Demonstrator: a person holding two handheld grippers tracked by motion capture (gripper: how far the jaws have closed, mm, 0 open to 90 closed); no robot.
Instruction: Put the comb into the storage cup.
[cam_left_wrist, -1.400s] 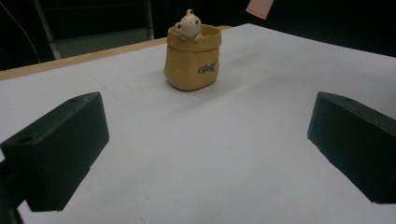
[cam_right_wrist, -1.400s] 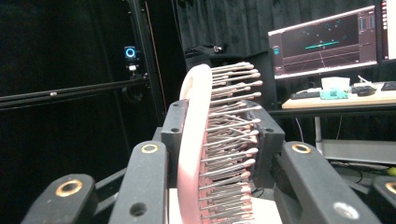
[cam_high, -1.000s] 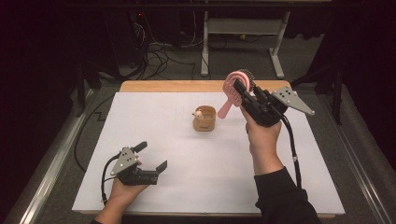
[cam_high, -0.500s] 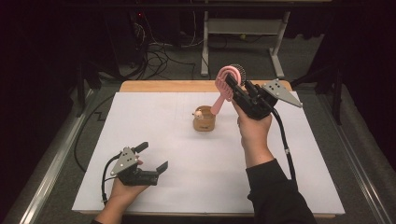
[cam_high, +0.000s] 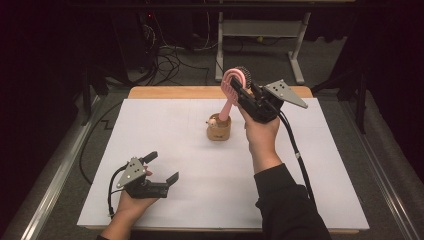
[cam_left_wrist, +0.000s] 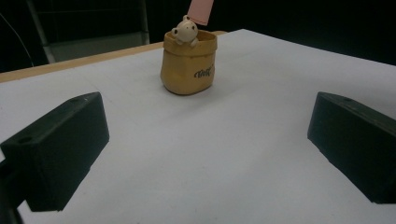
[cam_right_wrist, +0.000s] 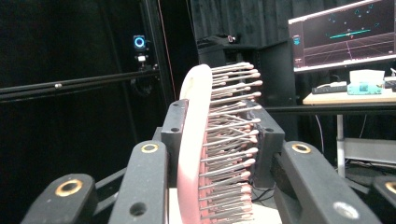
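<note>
Right gripper (cam_high: 243, 89) clamps the pink plastic bristled hairbrush (cam_high: 232, 86), handle tip entering the tan ceramic bear-trimmed pot (cam_high: 219, 128); release remains. Left gripper (cam_high: 162, 167) rests open, empty.

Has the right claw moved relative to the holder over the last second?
Yes. The right claw, clamped on the pink hairbrush, shifted left toward the tan holder.

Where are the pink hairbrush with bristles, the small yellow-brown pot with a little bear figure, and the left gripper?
pink hairbrush (cam_high: 233, 82), high view: on its head, above the handle.
small yellow-brown pot (cam_left_wrist: 188, 67), left gripper view: on its front wall.
left gripper (cam_high: 161, 167), high view: midway between its open jaws.
</note>
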